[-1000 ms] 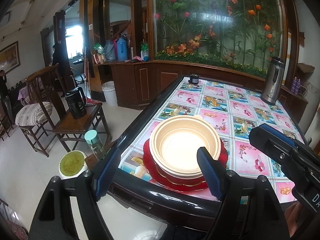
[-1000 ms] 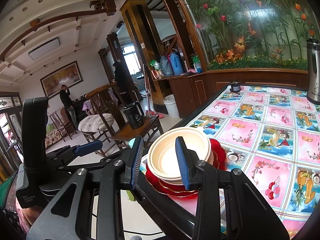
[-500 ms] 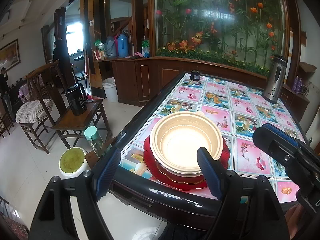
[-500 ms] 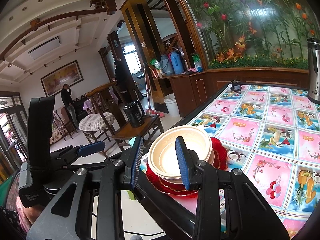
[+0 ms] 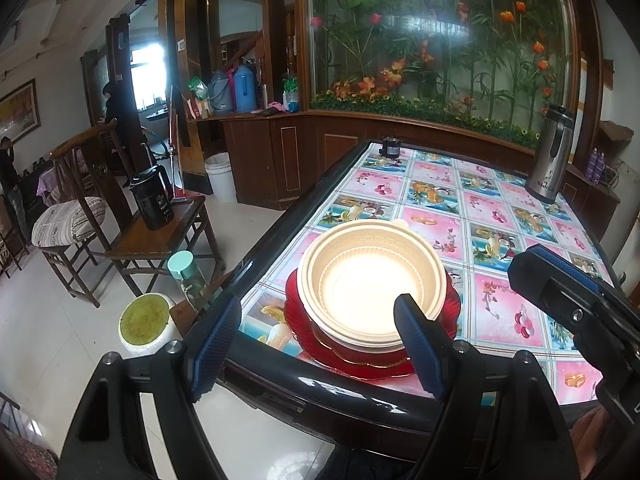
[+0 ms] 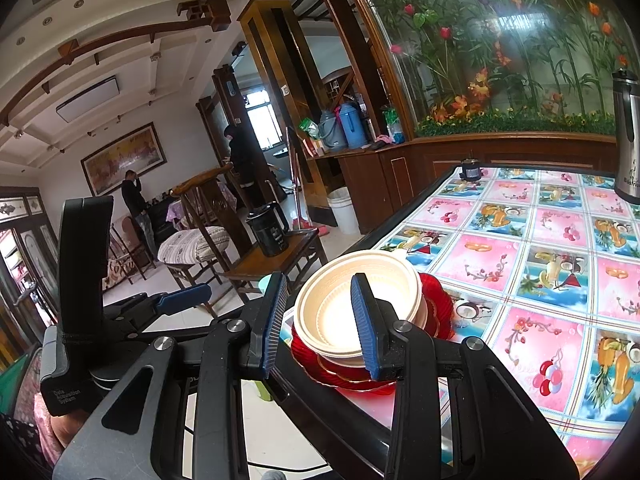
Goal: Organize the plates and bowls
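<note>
Nested cream bowls (image 5: pixel 372 276) sit on a stack of red plates (image 5: pixel 304 332) at the near left corner of the patterned table (image 5: pixel 440 216). My left gripper (image 5: pixel 316 340) hovers just in front of the stack, open wide, with nothing between its blue pads. From the right wrist view the same cream bowls (image 6: pixel 332 308) and red plates (image 6: pixel 438 304) lie just beyond my right gripper (image 6: pixel 318 320). It is open with a narrow gap and holds nothing. Each gripper shows in the other's view: the right gripper (image 5: pixel 560 292) at the right edge, the left gripper (image 6: pixel 184 300) at the left.
A steel thermos (image 5: pixel 550 152) and a small dark jar (image 5: pixel 391 146) stand at the table's far end. Left of the table are a wooden stool with a black kettle (image 5: pixel 152 200), a teal-capped bottle (image 5: pixel 186 270) and a white pot (image 5: pixel 146 320). Two people stand far back.
</note>
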